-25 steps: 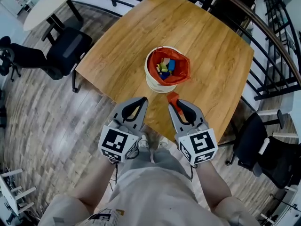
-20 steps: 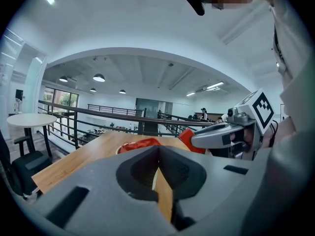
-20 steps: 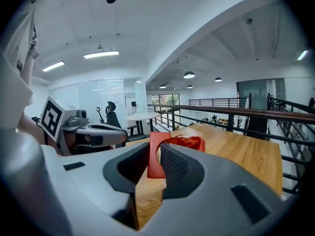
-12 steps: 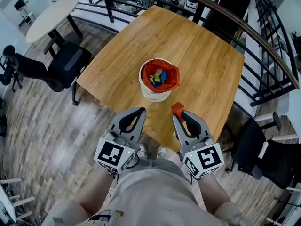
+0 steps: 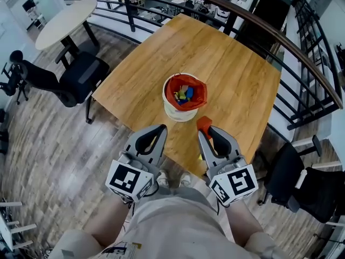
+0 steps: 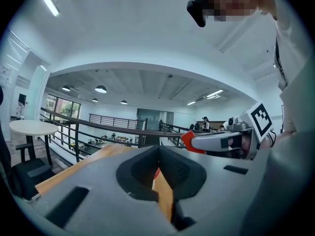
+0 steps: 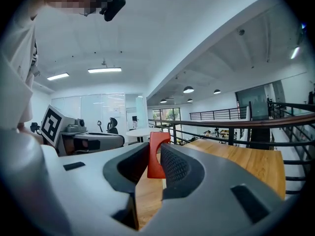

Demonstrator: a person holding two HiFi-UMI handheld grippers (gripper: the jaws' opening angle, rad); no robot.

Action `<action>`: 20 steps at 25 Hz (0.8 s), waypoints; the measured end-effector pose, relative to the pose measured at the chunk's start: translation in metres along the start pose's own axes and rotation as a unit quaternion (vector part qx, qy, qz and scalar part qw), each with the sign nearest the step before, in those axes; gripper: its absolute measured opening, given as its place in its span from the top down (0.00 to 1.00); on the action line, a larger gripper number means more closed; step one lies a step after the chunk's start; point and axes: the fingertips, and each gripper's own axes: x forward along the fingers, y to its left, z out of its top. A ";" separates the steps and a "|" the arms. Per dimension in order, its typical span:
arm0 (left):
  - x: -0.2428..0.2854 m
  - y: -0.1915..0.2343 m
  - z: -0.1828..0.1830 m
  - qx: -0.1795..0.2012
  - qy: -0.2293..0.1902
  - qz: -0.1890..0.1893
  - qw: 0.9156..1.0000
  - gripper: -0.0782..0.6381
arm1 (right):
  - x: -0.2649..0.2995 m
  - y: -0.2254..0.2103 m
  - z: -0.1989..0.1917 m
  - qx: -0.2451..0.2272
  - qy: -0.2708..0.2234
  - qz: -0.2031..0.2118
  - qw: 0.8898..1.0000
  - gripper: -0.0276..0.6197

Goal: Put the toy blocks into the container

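A white container (image 5: 173,111) with a red liner stands on the wooden table (image 5: 237,85), and several coloured toy blocks (image 5: 185,95) lie inside it. My right gripper (image 5: 204,125) is shut on a red arch-shaped block (image 7: 156,154), which sticks out past its tips at the table's near edge, just short of the container. My left gripper (image 5: 161,128) hangs beside it, shut with nothing between its fingers, its tips meeting in the left gripper view (image 6: 158,150). The red block (image 6: 188,140) also shows there at the right gripper's tip.
A black railing (image 5: 259,31) runs behind the table. A round white table (image 5: 64,18) and a black office chair (image 5: 75,77) stand at the left, another black chair (image 5: 302,182) at the right. The person's legs are below the grippers.
Both grippers have risen a little and drawn back toward the person, so the container looks smaller and farther off. The red block stays in the right gripper.
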 end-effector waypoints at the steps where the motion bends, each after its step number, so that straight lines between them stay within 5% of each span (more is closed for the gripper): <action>1: 0.001 0.001 0.000 -0.002 0.000 0.001 1.000 0.87 | 0.002 0.000 0.003 -0.001 -0.002 0.000 1.000 0.83; 20: 0.050 0.041 -0.008 0.002 0.020 0.003 1.000 0.87 | 0.079 -0.032 0.007 -0.032 0.034 -0.011 0.999 0.83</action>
